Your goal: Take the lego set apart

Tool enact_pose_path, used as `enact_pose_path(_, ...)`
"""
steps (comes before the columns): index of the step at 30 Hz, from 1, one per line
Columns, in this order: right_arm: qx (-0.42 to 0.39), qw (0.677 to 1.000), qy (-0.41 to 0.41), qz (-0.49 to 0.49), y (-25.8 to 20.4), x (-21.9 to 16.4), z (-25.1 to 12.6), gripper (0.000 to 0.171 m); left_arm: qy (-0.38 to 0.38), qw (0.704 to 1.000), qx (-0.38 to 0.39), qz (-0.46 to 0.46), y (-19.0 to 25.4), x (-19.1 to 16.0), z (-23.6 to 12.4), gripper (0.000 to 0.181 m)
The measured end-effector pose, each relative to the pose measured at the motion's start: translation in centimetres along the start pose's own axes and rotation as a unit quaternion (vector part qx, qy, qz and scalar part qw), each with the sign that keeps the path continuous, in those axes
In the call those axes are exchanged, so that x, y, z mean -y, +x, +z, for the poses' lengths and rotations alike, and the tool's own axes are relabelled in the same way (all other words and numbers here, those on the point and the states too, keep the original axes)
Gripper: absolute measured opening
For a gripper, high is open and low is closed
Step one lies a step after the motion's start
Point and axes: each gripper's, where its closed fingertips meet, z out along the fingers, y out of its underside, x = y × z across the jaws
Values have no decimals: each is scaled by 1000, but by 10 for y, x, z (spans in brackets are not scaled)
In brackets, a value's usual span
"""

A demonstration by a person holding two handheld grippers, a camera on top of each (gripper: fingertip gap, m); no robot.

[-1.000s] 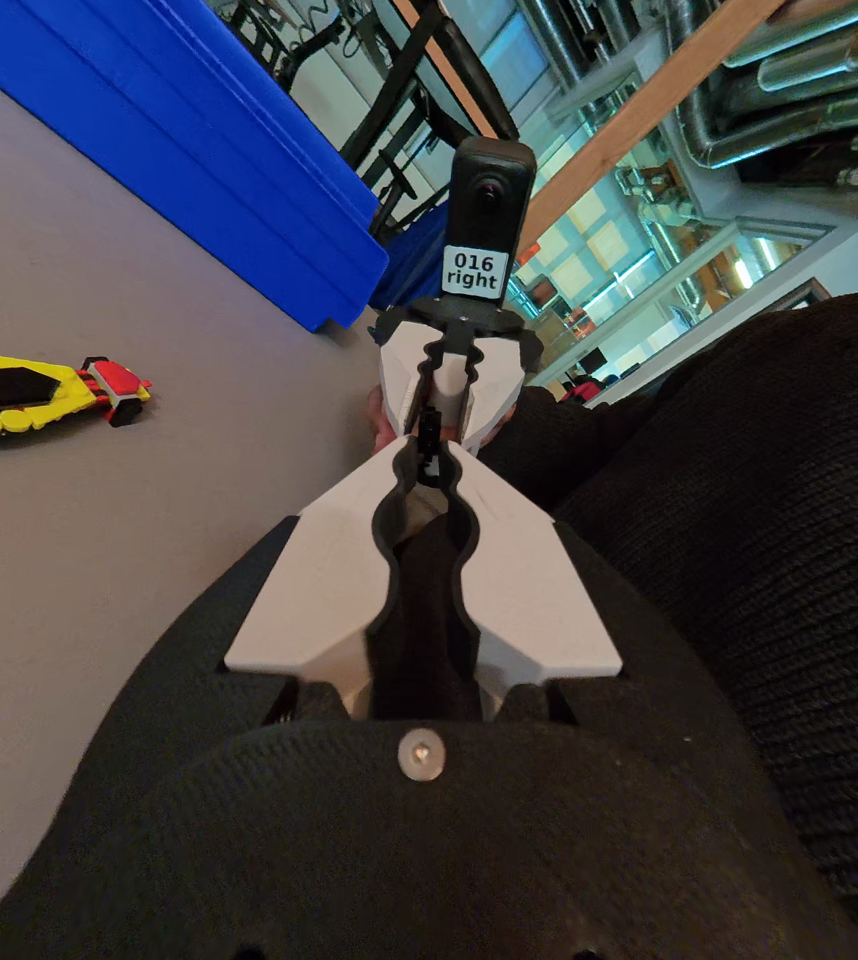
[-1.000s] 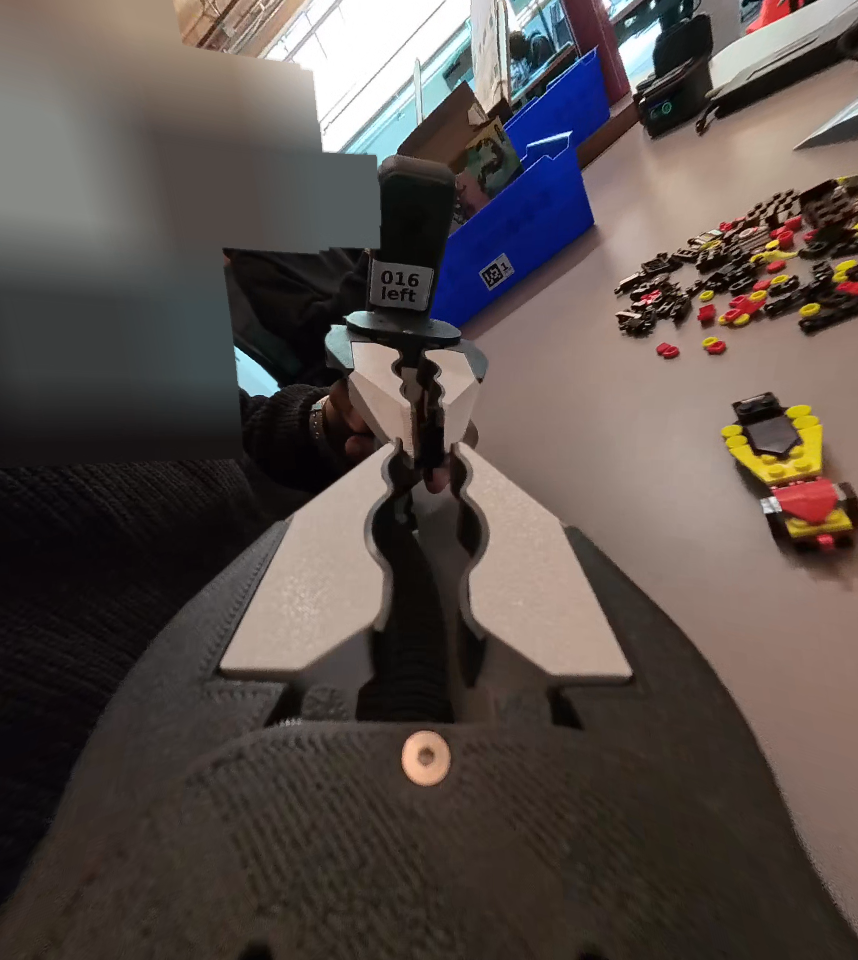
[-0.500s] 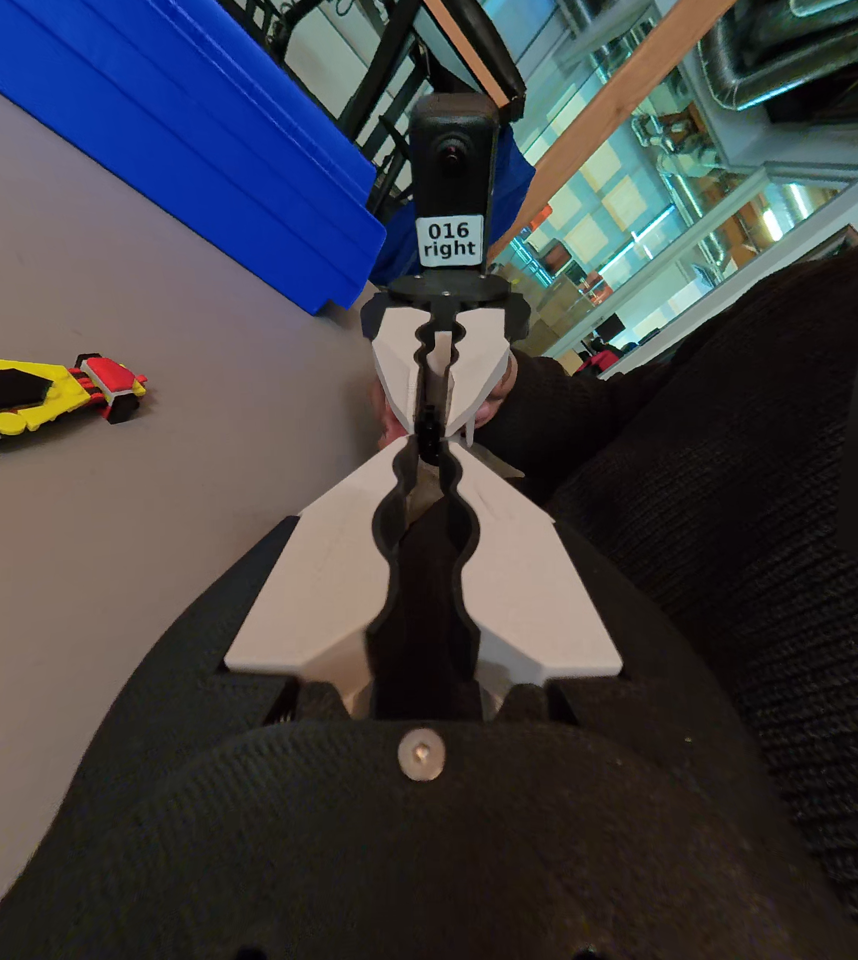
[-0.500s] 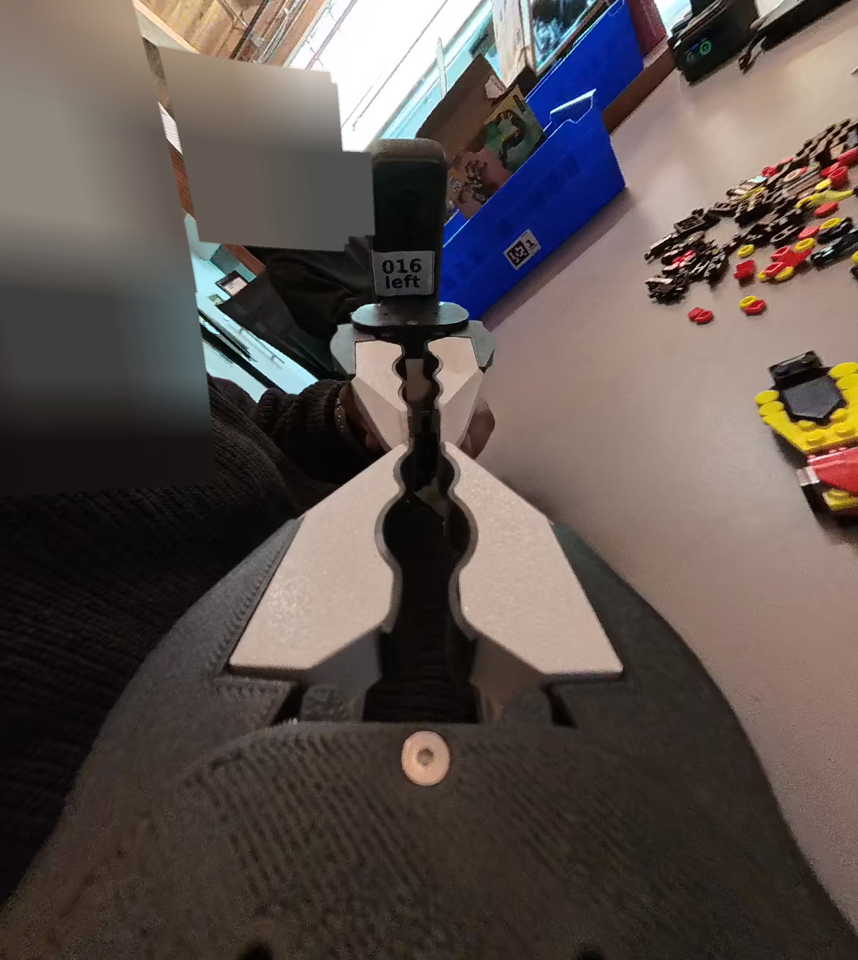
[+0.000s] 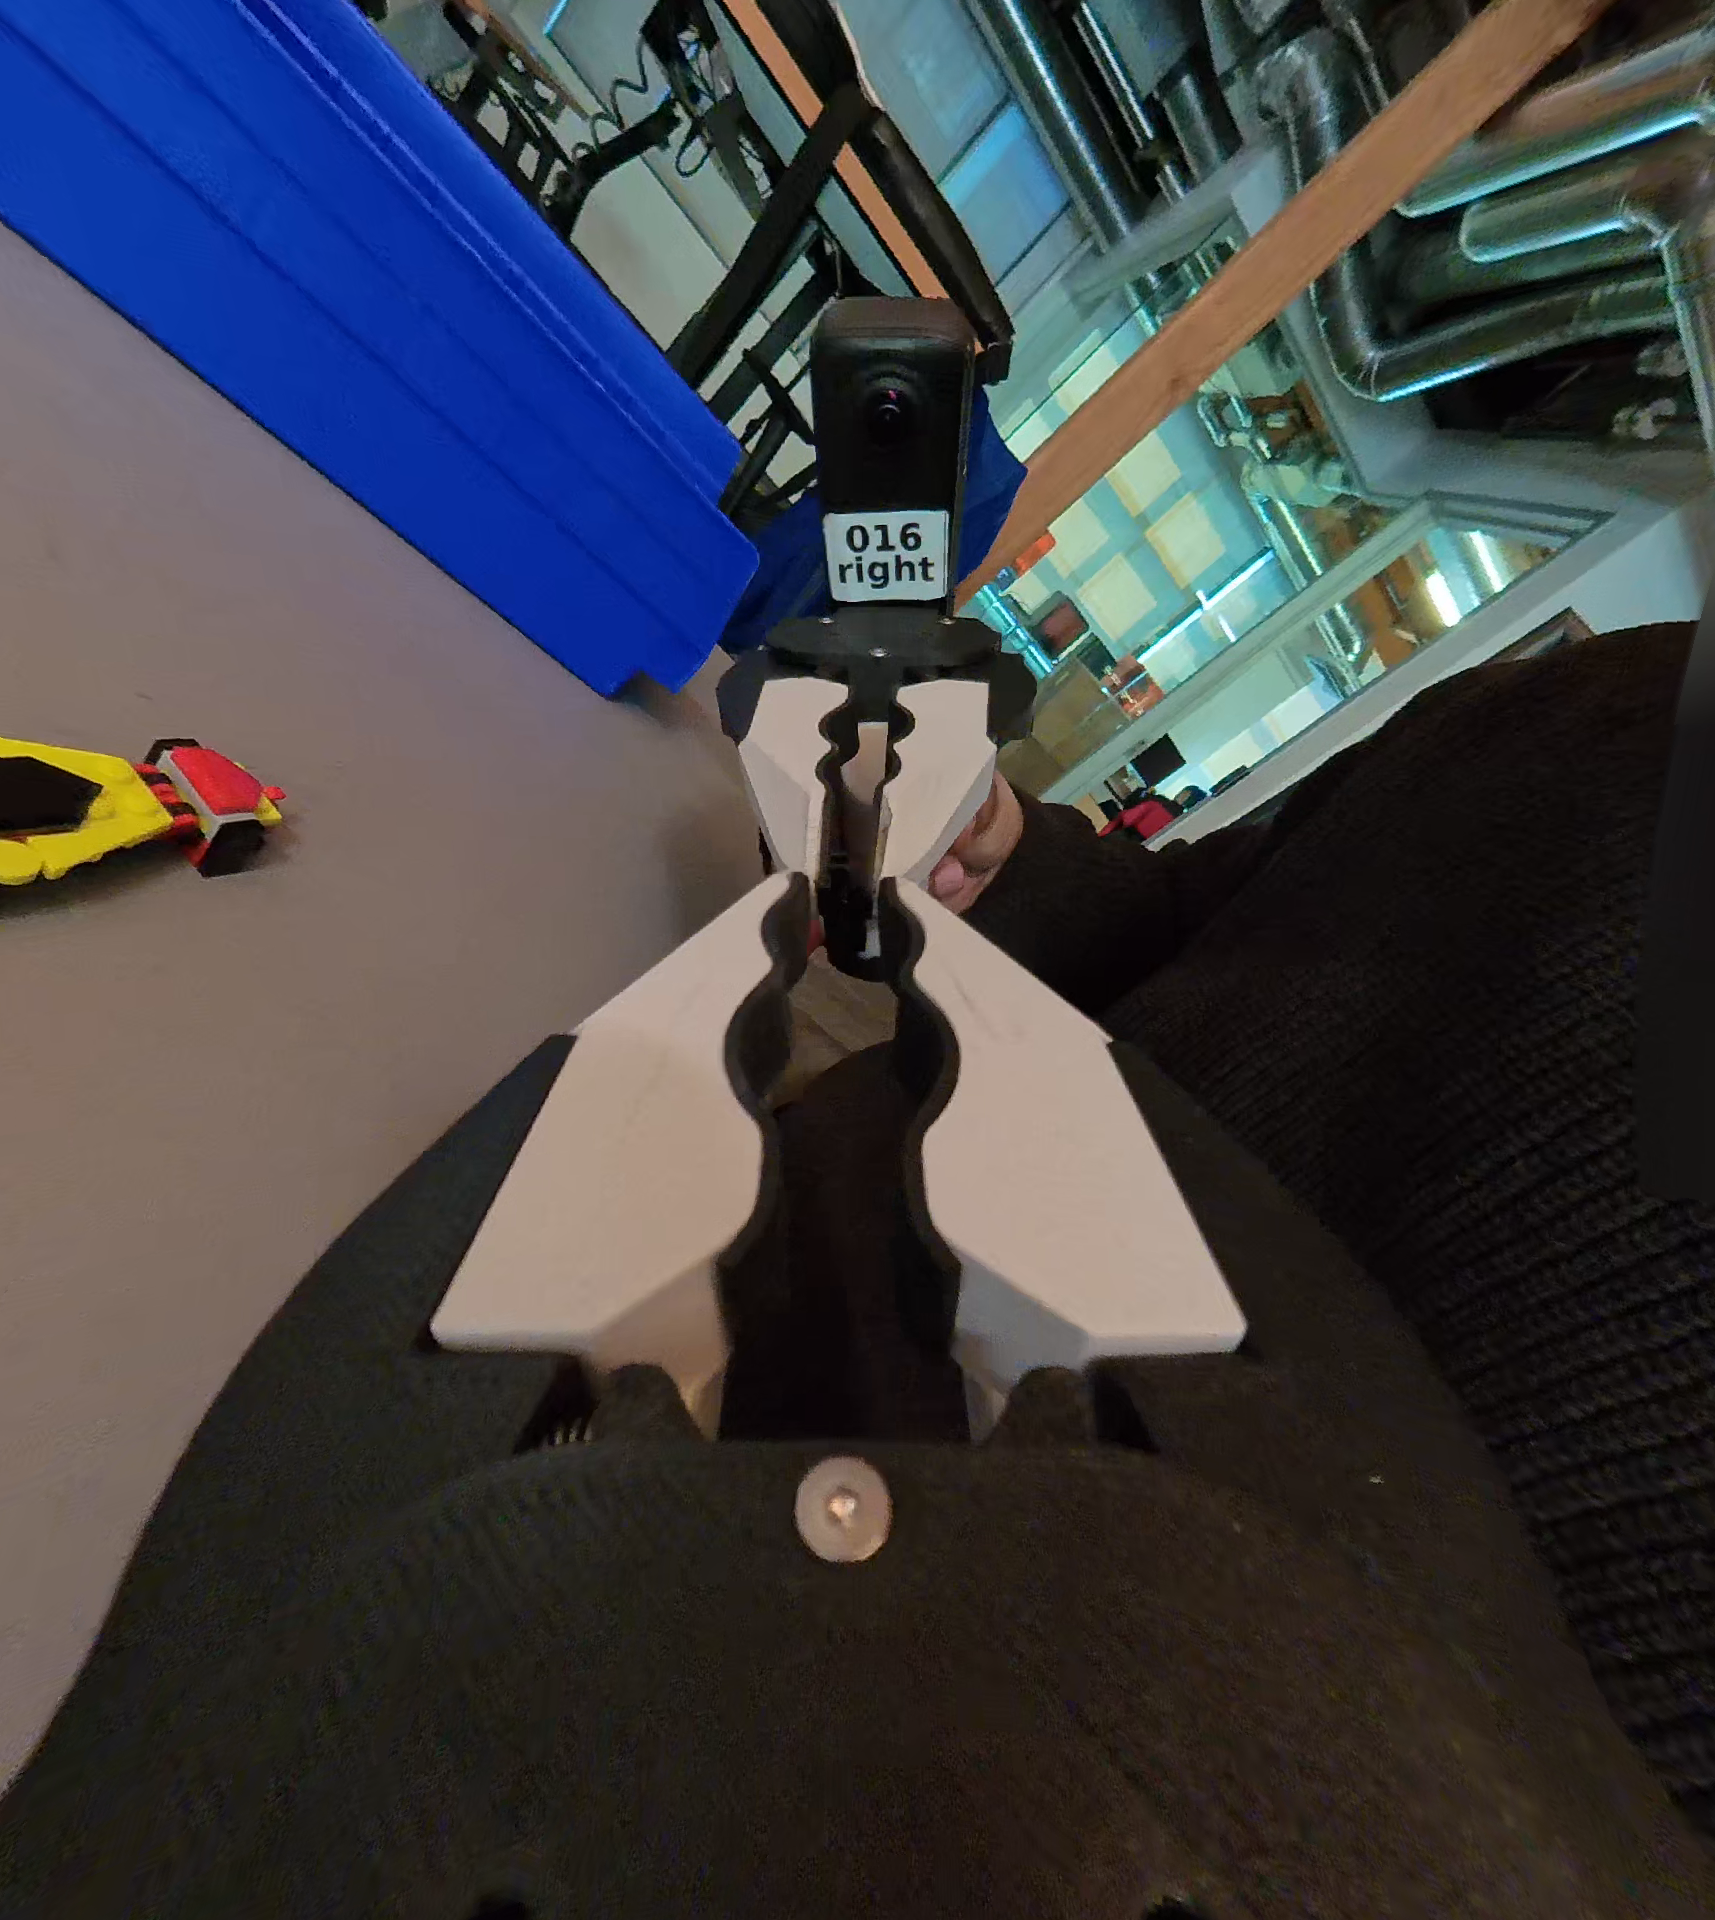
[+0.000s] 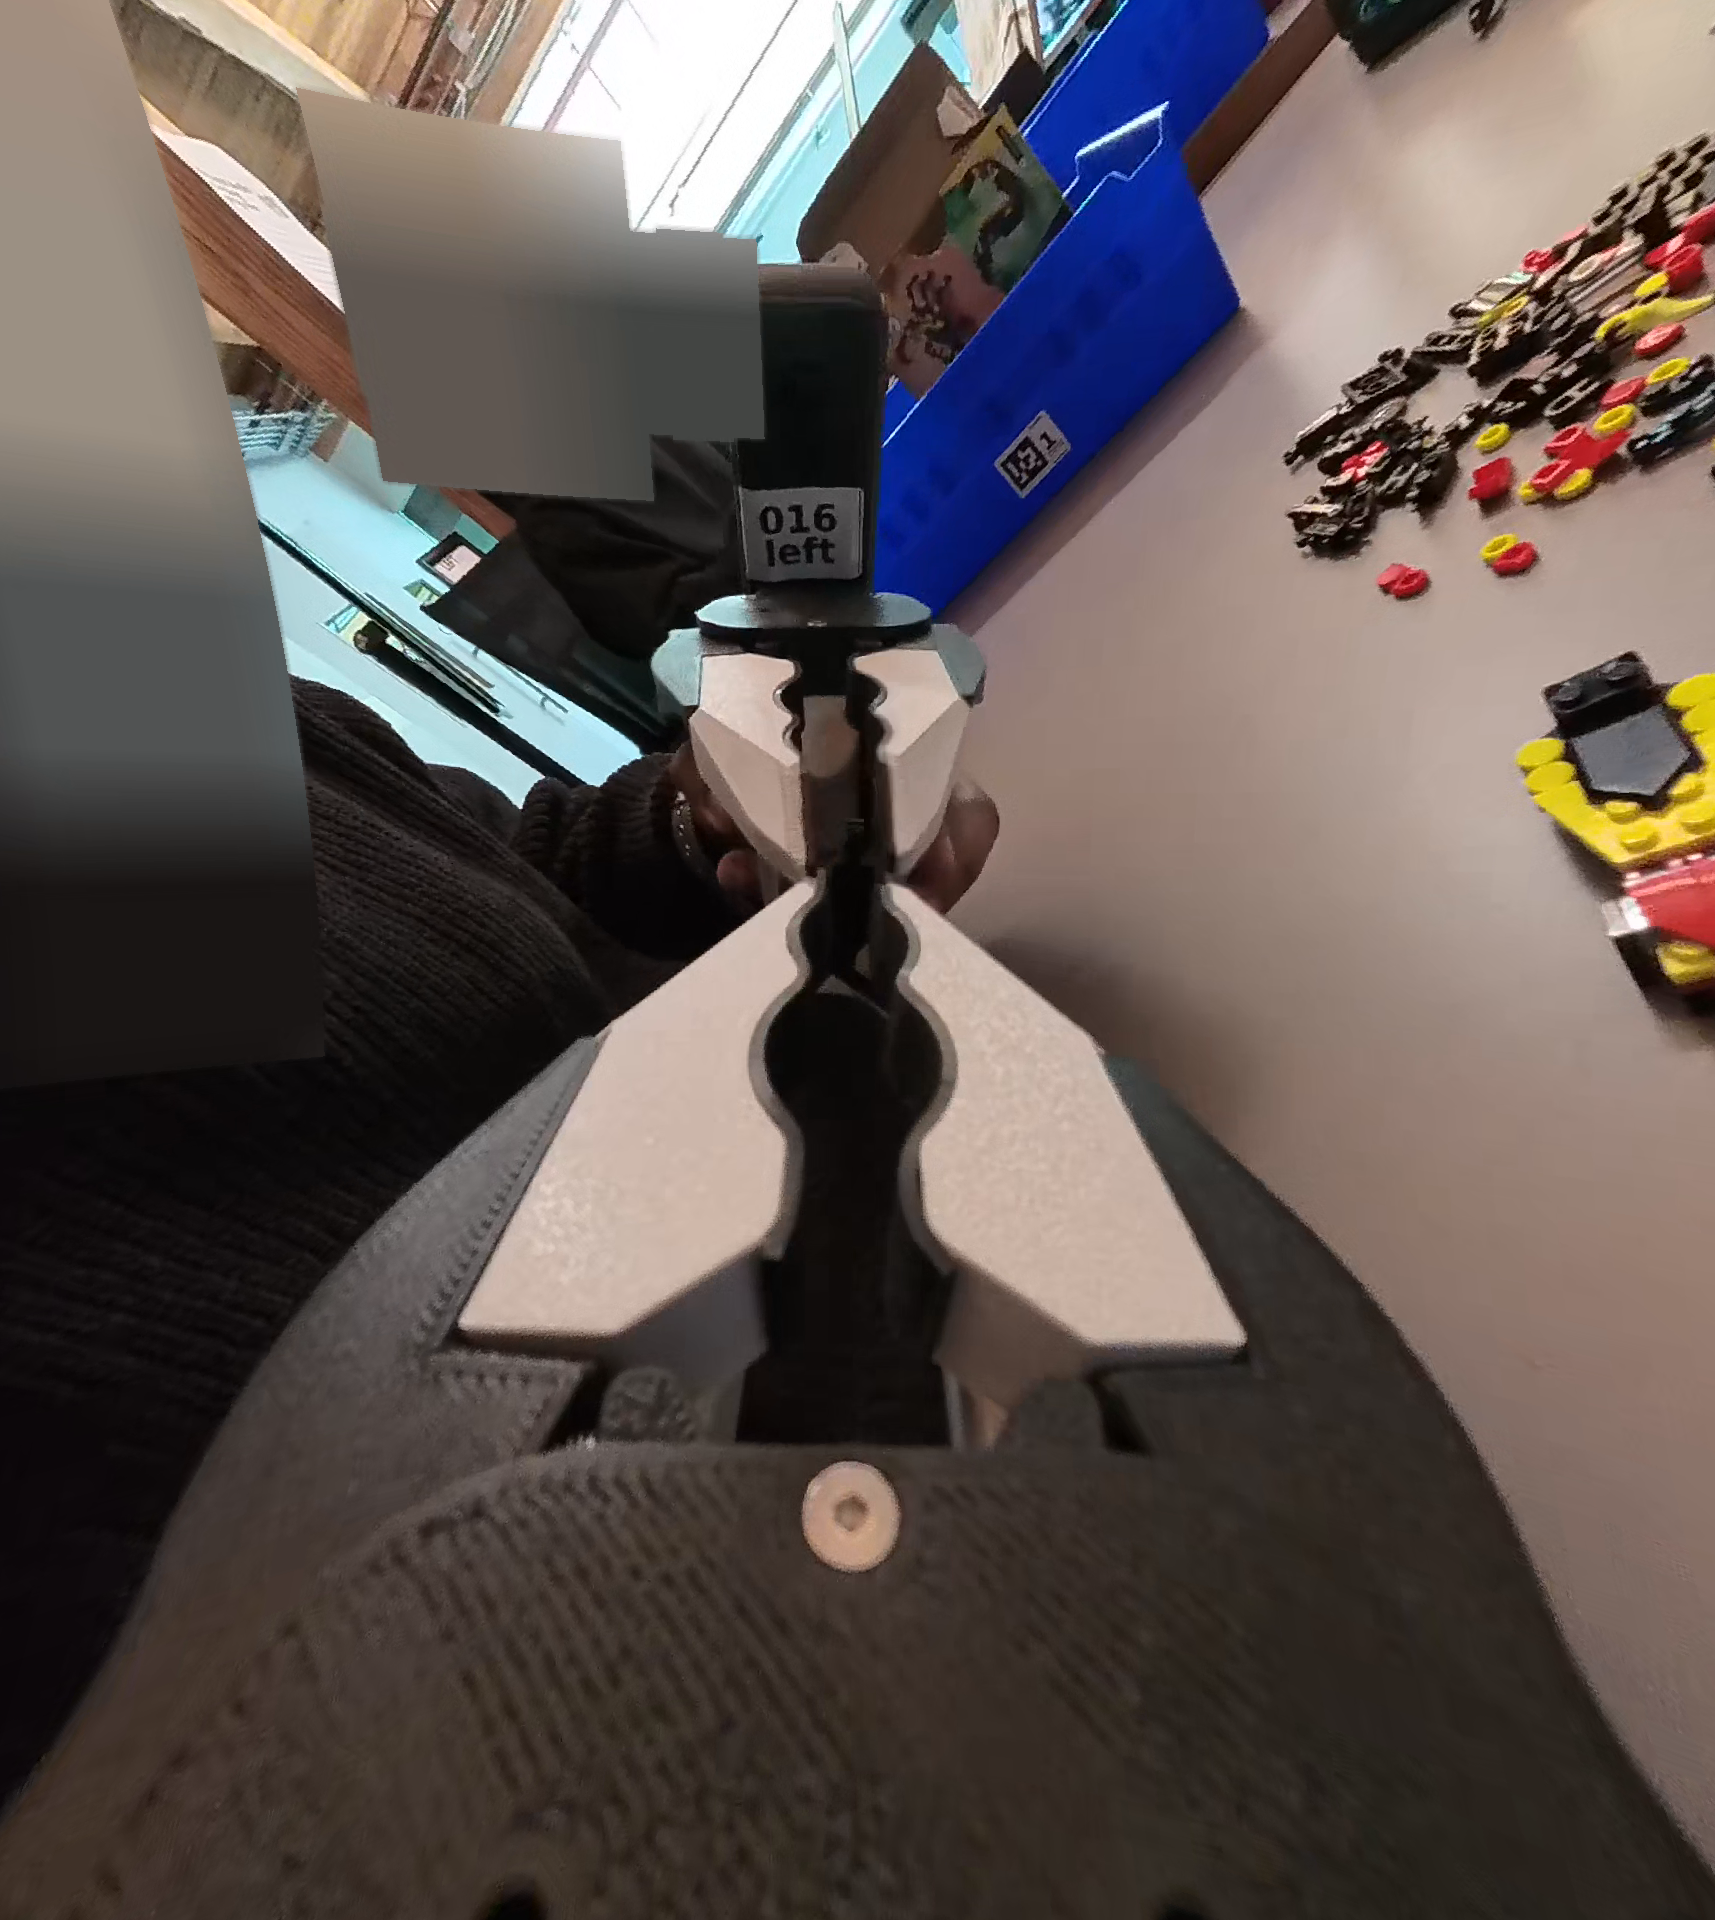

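Basically not much has moved since a second ago: the left tool [image 5: 845,896] and the right tool [image 6: 851,896] are still nose to nose above the counter's [image 5: 313,1039] edge, both pinched narrow on the same small black lego piece [image 5: 848,914]. The views have tilted a bit, so more ceiling pipework shows from the left wrist, and the blue bin [image 6: 1071,374] sits higher in the right wrist view.

Exactly what that black piece is can't be made out; it's tiny, dark and mostly buried between the four fingertips. A white sliver shows on its edge from the left wrist. Its long axis seems to run along the line from one tool to the other.

The yellow, red and black lego car [image 6: 1684,842] lies flat on the counter, well apart from the tools. Its left end is cut off by the frame edge in the left wrist view. The red end points toward the person's side of the counter and the yellow end away, toward the loose lego parts [image 6: 1580,405] scattered beyond, some of them blurred.
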Motion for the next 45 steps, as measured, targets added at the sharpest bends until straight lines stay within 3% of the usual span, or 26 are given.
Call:
enact_pose_path(6,0,1000,-2,-14,-2,1,-1,7,0,999,-15,-34,2,1,0,4)
enact_pose_path(16,8,997,72,14,-2,21,-5,5,39,995,-27,-93,4,13,-1,5)
enact_pose_path(19,-7,984,177,35,11,54,-42,0,62,993,-11,-101,-5,18,-10,0)
enact_pose_path(21,-83,983,161,-40,23,54,-51,0,81,992,-1,-100,-11,26,-16,0)
enact_pose_path(23,-67,986,141,-59,9,49,-33,0,68,994,2,-91,-12,22,-11,0)
enact_pose_path(26,-116,984,85,-102,21,32,-20,0,71,993,-3,-91,-10,22,-10,0)
enact_pose_path(29,-131,979,96,-123,26,39,-32,0,69,995,51,-51,-25,26,-21,0)
enact_pose_path(32,-117,977,112,-137,22,43,-35,0,65,984,166,14,-55,34,-40,0)
enact_pose_path(35,-52,976,174,-117,3,54,-33,1,44,945,310,99,-90,42,-68,0)
enact_pose_path(37,-10,971,223,-79,-6,64,-38,13,33,920,368,133,-105,45,-80,5)
enact_pose_path(40,-14,969,242,-50,0,68,-42,31,11,898,413,150,-120,43,-85,13)
enact_pose_path(45,-68,969,225,-80,10,68,-49,40,-12,892,414,179,-125,41,-73,26)
